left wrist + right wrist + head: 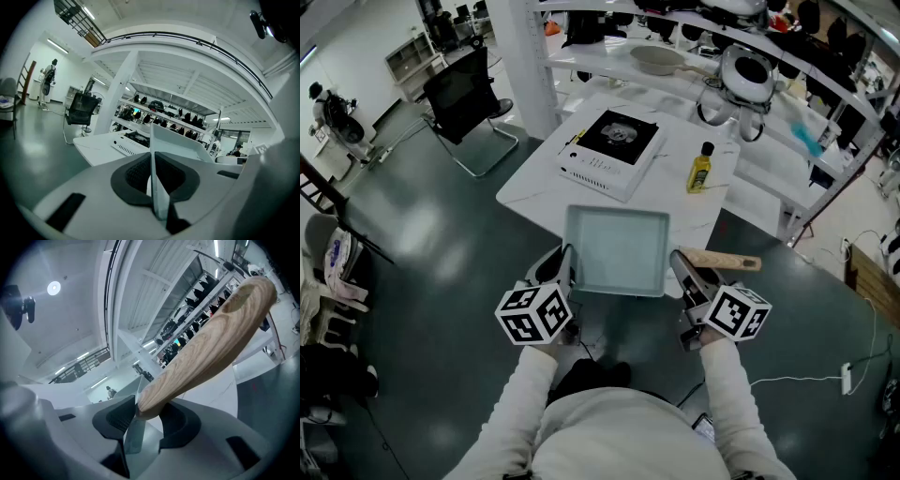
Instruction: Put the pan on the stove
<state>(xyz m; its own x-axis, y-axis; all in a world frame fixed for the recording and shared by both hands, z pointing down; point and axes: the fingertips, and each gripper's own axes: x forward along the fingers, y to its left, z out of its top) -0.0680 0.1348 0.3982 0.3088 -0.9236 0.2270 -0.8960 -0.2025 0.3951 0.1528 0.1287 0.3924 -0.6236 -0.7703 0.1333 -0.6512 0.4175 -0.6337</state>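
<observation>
A square grey-green pan (617, 251) with a wooden handle (720, 260) hangs over the near edge of the white table (534, 187), held from both sides. My left gripper (565, 269) is shut on the pan's left wall; in the left gripper view the thin wall (161, 140) runs straight between the pads of that gripper (157, 176). My right gripper (682, 274) is shut on the root of the handle (211, 348), with the pan's wall (133, 437) just below it. The stove (612, 150), a white cooker with a black top, lies further back on the table.
A yellow oil bottle (700, 169) stands right of the stove. Behind the table, a white shelf carries a beige bowl (656, 59) and a white rounded device (748, 80). A black chair (469, 94) stands at the far left on the dark floor.
</observation>
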